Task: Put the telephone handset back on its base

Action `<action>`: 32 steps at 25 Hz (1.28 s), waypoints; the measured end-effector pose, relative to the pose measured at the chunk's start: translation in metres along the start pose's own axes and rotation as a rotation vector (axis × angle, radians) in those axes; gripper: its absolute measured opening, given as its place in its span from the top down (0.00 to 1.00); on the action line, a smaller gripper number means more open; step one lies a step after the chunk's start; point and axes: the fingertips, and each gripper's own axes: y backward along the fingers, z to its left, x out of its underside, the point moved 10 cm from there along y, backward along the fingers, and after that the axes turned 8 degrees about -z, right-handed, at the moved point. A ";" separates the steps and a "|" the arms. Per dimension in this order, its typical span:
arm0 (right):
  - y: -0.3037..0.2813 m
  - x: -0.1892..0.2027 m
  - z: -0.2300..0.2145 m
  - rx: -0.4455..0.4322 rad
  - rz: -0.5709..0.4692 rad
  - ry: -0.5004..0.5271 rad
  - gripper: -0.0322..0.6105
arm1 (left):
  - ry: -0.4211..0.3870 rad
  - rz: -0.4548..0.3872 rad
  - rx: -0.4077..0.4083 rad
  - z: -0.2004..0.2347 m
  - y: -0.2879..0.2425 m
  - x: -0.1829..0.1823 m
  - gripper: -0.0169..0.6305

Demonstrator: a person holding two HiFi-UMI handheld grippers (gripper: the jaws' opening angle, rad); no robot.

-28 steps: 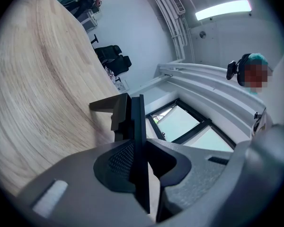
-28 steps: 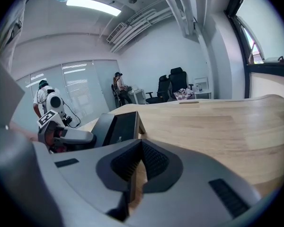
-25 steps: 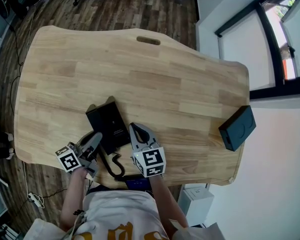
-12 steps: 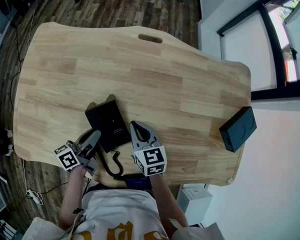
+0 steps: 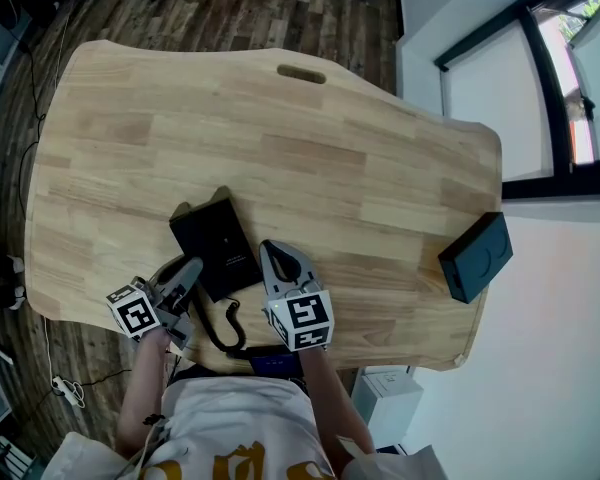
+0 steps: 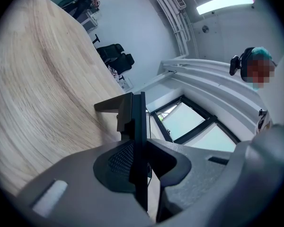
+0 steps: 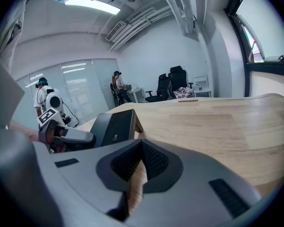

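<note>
The black telephone base point(image 5: 215, 246) lies flat near the table's front edge, its sloped face point(image 7: 114, 126) bare. My left gripper point(image 5: 188, 270) is at the base's left side, shut on a thin black slab, the handset point(image 6: 137, 112), seen edge-on between the jaws. A black coiled cord point(image 5: 226, 328) curls from there toward the table edge. My right gripper point(image 5: 265, 252) hovers just right of the base, shut with nothing in it; its pads point(image 7: 151, 161) meet at the tips. In the right gripper view the left gripper point(image 7: 78, 137) points at the base.
A black box point(image 5: 475, 256) sits at the table's right edge. The wooden table point(image 5: 310, 158) has a slot point(image 5: 301, 73) near its far edge. A window point(image 5: 570, 78) lies to the right. Two people and office chairs point(image 7: 173, 82) are in the background.
</note>
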 end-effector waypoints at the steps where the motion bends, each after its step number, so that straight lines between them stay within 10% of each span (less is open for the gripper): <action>1: 0.000 0.000 0.000 0.001 0.002 0.000 0.94 | 0.000 0.001 -0.001 0.000 0.000 0.000 0.85; 14: -0.003 0.002 0.008 -0.017 0.025 0.036 0.94 | -0.024 0.025 -0.087 0.012 0.002 0.000 0.64; 32: 0.005 -0.003 0.007 -0.009 0.019 0.044 0.94 | -0.024 0.058 -0.119 0.012 0.005 -0.002 0.64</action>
